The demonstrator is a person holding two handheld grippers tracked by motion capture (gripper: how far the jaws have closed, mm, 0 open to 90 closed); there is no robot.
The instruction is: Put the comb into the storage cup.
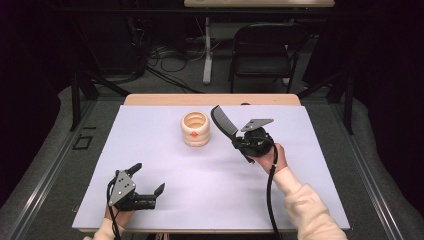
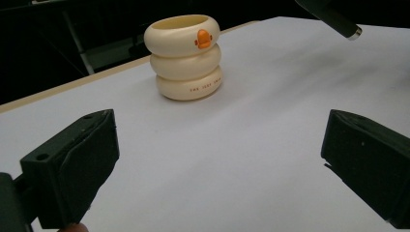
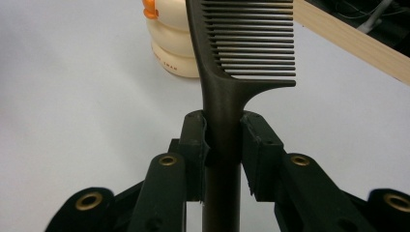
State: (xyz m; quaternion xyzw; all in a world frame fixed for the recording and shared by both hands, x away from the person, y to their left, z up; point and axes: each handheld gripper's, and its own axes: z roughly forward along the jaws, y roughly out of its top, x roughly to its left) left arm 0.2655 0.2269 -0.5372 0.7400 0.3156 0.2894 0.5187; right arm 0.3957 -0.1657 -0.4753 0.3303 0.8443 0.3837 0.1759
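Observation:
A cream ringed cup (image 1: 195,128) with an orange mark stands upright on the white table top (image 1: 165,165), toward the back middle. My right gripper (image 1: 236,141) is just right of it, raised off the table, shut on the handle of a black comb (image 1: 223,120) whose toothed end points up and toward the cup. In the right gripper view the comb (image 3: 241,43) rises between both pads (image 3: 196,140), with the cup (image 3: 171,38) behind it. My left gripper (image 1: 148,178) rests at the front left, open and with nothing in it. Ahead of its jaws stands the cup (image 2: 185,55).
The table's wooden back edge (image 1: 210,99) runs behind the white top. Beyond it stand a black folding chair (image 1: 262,50), a desk leg (image 1: 207,50) and floor cables (image 1: 170,55). The comb's handle tip (image 2: 338,21) shows at the top right of the left gripper view.

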